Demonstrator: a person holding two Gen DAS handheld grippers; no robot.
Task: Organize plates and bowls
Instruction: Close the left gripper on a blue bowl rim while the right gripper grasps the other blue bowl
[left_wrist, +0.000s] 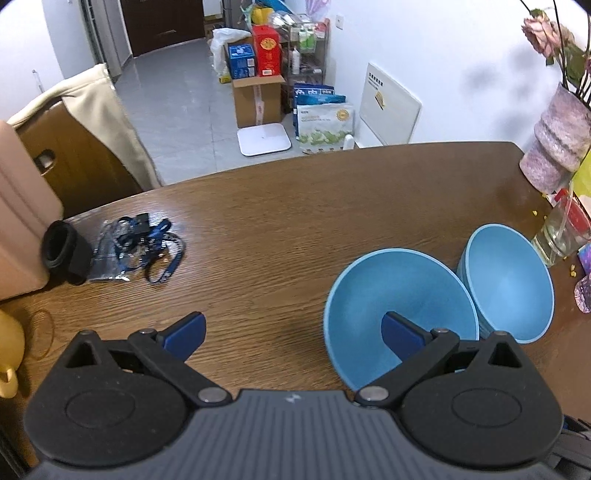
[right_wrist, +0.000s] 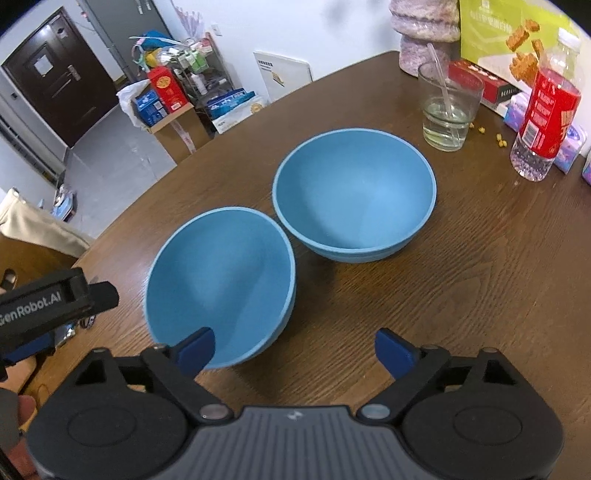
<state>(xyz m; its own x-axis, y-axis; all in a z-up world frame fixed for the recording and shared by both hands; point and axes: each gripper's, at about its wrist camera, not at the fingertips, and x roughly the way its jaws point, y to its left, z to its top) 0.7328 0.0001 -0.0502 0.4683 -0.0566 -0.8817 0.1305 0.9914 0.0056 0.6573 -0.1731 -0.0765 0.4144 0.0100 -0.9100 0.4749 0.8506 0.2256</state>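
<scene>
Two blue bowls stand side by side on the brown wooden table (right_wrist: 461, 295), their rims touching. In the right wrist view the near bowl (right_wrist: 221, 280) lies left of centre and the far bowl (right_wrist: 354, 192) behind it to the right. My right gripper (right_wrist: 293, 341) is open above the table, its left finger over the near bowl's front rim and its right finger over bare wood. My left gripper (left_wrist: 291, 328) is open too. Its right finger hangs over the inside of the near bowl (left_wrist: 399, 280), with the far bowl (left_wrist: 509, 280) further right. Nothing is held.
A glass with a stirrer (right_wrist: 448, 110), a red-labelled bottle (right_wrist: 546, 122), boxes and a pink vase (left_wrist: 557, 144) crowd the table's right side. Blue lanyards (left_wrist: 147, 247) and a black roll (left_wrist: 62, 251) lie at the left. A chair draped in cream cloth (left_wrist: 81, 129) stands beyond the edge.
</scene>
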